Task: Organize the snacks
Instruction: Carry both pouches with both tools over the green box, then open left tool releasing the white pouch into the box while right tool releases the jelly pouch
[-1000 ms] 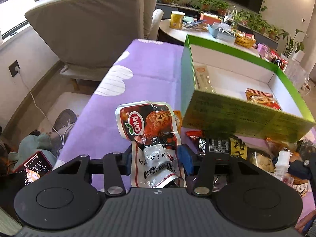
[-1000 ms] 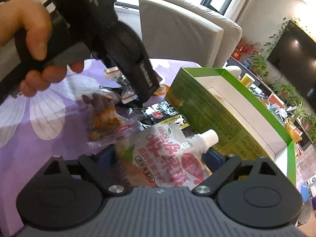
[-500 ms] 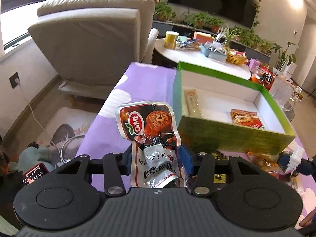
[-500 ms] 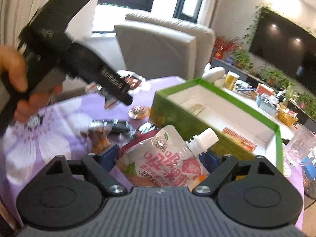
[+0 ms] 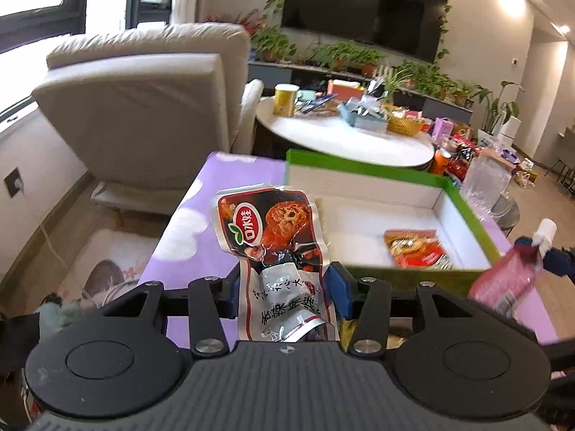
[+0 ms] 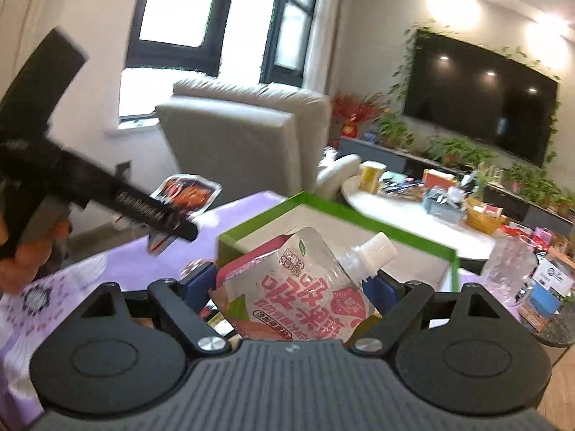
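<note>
On my left I have the left gripper (image 5: 284, 292) with its blue pads pinched on a crinkled red-and-black snack packet (image 5: 273, 251). The packet stands with its long axis running away from the camera, its printed top end up and forward, just short of the near left corner of the green box (image 5: 467, 204). That box is my reference: it sits on the purple tablecloth (image 5: 230, 176), its lid off, white inside. In it I can see one red snack packet (image 5: 417, 249) lying flat on the floor by the near wall, toward the right; the rest of the floor that I can see is bare white. Right of the box, in the left wrist view, the pink jelly drink pouch (image 5: 510, 276) comes in tilted, its white cap up, above the near right corner.

From my right wrist, the right gripper (image 6: 287, 287) has its jaws closed on that pouch (image 6: 298, 283); the long axis leans up and to the right, spout (image 6: 373, 248) pointing over the box's near green rim (image 6: 266, 215). Behind the box stand a beige armchair (image 6: 244, 125) and a white round table (image 5: 345, 136) crowded with things.
</note>
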`<state>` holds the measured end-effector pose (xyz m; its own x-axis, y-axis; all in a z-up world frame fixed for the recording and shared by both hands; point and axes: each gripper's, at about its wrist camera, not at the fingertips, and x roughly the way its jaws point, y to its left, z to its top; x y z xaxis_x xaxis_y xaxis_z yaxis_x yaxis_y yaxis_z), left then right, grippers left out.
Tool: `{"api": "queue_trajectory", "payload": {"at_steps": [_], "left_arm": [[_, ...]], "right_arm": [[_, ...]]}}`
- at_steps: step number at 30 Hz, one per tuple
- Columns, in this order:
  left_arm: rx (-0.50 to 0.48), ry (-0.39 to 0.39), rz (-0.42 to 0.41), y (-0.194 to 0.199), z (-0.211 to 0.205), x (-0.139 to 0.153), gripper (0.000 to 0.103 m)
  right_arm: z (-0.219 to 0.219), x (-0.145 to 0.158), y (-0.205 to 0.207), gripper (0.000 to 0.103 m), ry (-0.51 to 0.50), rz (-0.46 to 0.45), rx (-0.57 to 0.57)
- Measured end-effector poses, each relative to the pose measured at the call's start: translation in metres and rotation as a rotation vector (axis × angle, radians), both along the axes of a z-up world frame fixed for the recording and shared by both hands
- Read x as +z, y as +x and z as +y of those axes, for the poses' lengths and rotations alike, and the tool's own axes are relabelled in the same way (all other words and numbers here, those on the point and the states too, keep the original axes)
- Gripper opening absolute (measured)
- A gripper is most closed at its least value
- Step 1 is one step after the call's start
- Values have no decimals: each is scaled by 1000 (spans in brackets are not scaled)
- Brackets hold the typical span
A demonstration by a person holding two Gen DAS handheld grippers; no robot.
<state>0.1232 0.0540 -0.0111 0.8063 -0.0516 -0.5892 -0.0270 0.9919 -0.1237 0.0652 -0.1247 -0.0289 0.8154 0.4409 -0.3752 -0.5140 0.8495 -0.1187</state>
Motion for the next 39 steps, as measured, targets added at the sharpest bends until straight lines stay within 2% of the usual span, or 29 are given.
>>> {"api": "queue_trajectory", "payload": {"at_steps": [6,11,18,27,32,37,39], "left_arm": [[-34,3,-26,29,-16,7,44],[-45,-9,-21,58,-25,6,44],[-45,3,6,98,-32,-6,44],[-60,14,58,131,-38,-28,45],[-68,20,91,142,-39,-40,45],[-80,18,170,148,-40,-50,47],[-92,27,171,144,-40,-49,54]], "right_arm": [[-14,6,32,73,58,-11,-94],[-21,0,63,73,61,4,-163],[-36,-16,119,73,139,96,-238],[-26,-33,167,73,121,181,-246],[-24,-38,178,73,128,213,-268],[-27,-35,172,73,131,204,-294],[-27,-34,168,73,105,187,-312]]}}
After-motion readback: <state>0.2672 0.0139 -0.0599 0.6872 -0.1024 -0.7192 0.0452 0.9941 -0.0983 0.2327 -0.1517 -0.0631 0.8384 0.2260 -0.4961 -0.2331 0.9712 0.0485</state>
